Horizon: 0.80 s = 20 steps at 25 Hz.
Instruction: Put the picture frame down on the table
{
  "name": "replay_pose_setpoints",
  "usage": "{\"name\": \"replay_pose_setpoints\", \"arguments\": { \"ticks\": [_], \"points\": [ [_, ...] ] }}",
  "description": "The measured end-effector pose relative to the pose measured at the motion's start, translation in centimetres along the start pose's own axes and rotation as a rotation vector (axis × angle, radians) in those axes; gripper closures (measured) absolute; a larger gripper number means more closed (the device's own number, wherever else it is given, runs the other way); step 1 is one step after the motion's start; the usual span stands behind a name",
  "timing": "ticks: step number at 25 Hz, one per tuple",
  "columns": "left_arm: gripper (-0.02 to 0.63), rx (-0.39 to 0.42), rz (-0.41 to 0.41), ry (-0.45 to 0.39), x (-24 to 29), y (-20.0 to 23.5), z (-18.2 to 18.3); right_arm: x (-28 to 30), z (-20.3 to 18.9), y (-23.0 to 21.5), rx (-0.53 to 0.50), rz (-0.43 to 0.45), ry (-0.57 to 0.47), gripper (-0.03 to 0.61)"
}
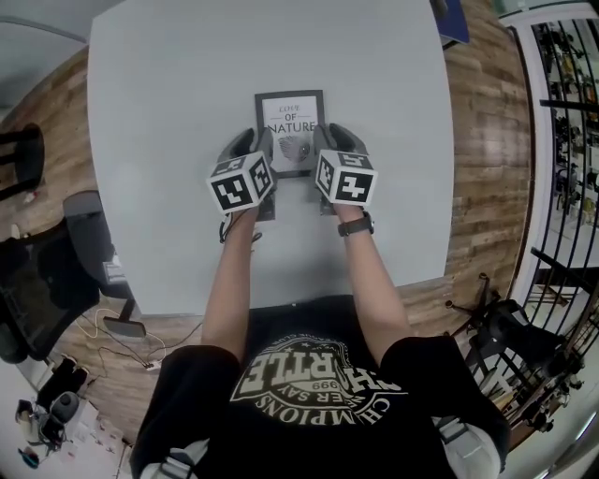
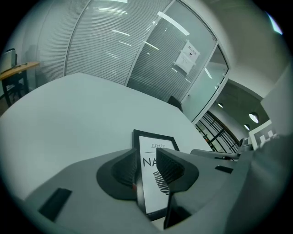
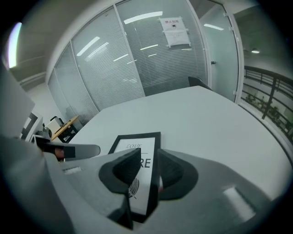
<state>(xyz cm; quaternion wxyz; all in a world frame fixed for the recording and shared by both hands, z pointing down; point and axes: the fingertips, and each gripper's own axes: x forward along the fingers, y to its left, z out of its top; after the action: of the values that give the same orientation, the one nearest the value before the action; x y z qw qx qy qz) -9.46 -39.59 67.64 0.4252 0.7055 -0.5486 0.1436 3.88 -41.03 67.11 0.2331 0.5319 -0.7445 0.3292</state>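
Observation:
A black picture frame (image 1: 290, 114) with a white print lies flat on the pale grey table (image 1: 178, 112), near its middle. My left gripper (image 1: 255, 142) hangs just above the frame's left edge and my right gripper (image 1: 329, 140) just above its right edge. In the left gripper view the frame (image 2: 154, 142) shows through the gap of the left gripper (image 2: 149, 159), whose jaws stand apart and clear of it. In the right gripper view the frame (image 3: 137, 140) lies below the right gripper (image 3: 149, 157), and those pads do not touch it either. Nothing is held.
A dark blue object (image 1: 453, 19) sits at the table's far right corner. A black chair (image 1: 37, 271) and cables (image 1: 122, 337) are on the wooden floor at the left. A black railing (image 1: 571, 112) runs along the right. Glass walls with blinds (image 2: 100, 41) stand beyond the table.

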Motion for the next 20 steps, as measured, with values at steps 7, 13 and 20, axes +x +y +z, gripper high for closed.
{"name": "replay_pose_setpoints", "arguments": {
  "ticks": [7,13,20],
  "points": [
    [0.498,0.038,-0.011,-0.095,-3.9,-1.9,2.0,-4.0,2.6,2.0,-0.040,0.011,-0.113,0.468],
    [0.499,0.096,-0.014,-0.210,-7.9,-3.5,4.2,-8.0,4.9,4.0,-0.085,0.028,-0.227,0.469],
    [0.499,0.176,-0.026,-0.342,-13.8,-6.0,6.7,-13.4,7.0,6.4,-0.127,0.036,-0.341,0.471]
  ]
}}
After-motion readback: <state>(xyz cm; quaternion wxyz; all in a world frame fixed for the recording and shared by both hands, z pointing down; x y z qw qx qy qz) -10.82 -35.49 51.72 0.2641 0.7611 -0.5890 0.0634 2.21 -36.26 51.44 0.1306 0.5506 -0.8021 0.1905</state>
